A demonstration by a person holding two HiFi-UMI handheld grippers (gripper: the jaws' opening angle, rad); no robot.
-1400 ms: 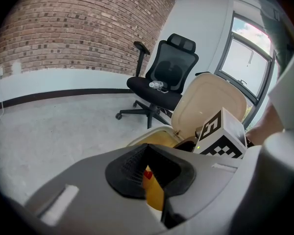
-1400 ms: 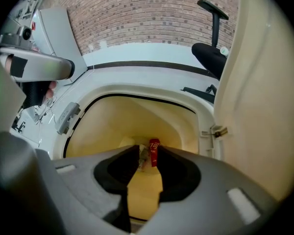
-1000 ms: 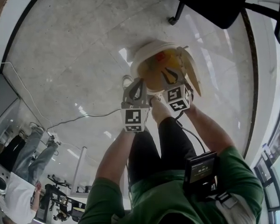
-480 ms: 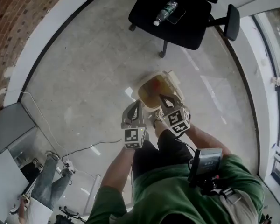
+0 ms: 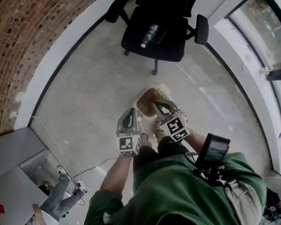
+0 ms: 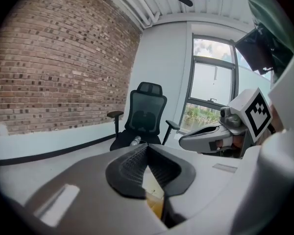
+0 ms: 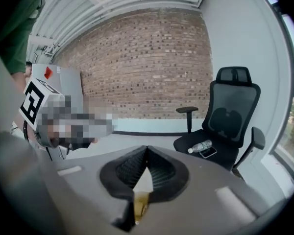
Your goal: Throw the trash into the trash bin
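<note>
the trash bin (image 5: 147,101) stands on the floor (image 5: 84,88) at the middle of the frame, mouth up, yellow-brown inside. it lies straight ahead of and below both tools. the right tool (image 5: 155,105) is the nearer: its tip sits over the bin's near rim in the head view. the left tool (image 5: 132,111) hangs just beside the bin, off its lower left. both tools have their jaws closed tip to tip with nothing pinched. below each closed tip only the bin's pale rim and yellowish inside show. i see no trash in either tool, and i cannot tell whether the colour in the bin is trash or a liner. a chair (image 5: 154,32) carrying a bottle (image 5: 149,35) stands well beyond, top centre.

by my reckoning any drop is already made.
</note>
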